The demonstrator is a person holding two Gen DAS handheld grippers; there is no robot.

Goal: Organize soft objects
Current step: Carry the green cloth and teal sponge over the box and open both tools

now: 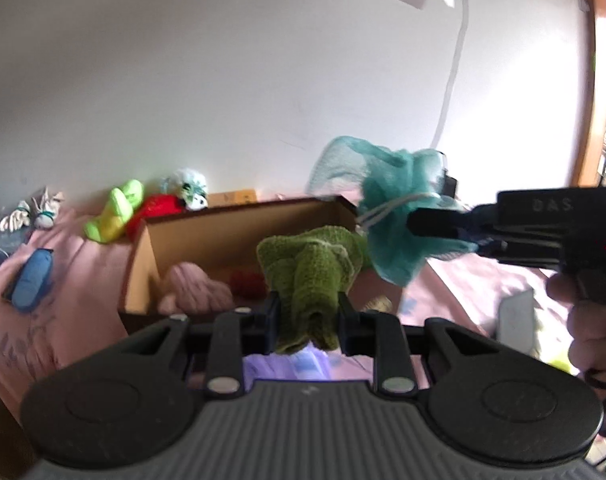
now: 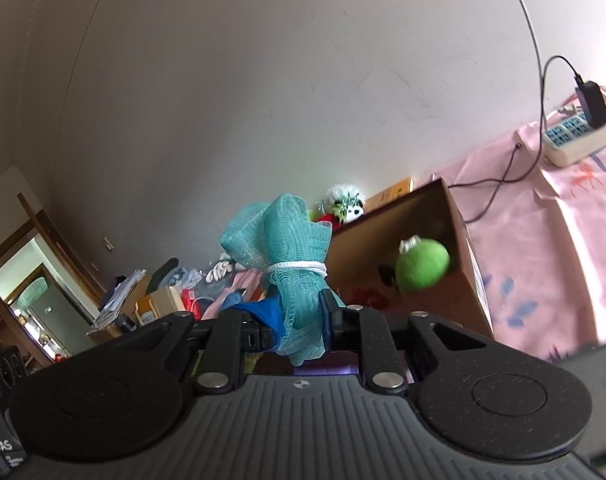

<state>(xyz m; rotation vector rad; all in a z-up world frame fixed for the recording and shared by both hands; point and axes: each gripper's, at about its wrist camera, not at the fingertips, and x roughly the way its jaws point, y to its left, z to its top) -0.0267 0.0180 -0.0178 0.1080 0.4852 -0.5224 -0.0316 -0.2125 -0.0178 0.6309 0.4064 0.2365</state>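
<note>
Left tool (image 1: 307,316) grips green cloth (image 1: 311,268), right tool (image 2: 299,320) teal mesh puff (image 2: 281,240), beside cardboard box (image 1: 207,232).

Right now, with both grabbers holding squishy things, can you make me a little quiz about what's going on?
1. True or false: the left gripper is shut on the olive green knitted cloth.
2. What does the right gripper hold? A) a red plush toy B) the teal mesh bath pouf C) a blue slipper
3. Fill in: the bright green round plush lies inside the brown cardboard ____.

Key: 1 true; 2 B; 3 box.
</note>
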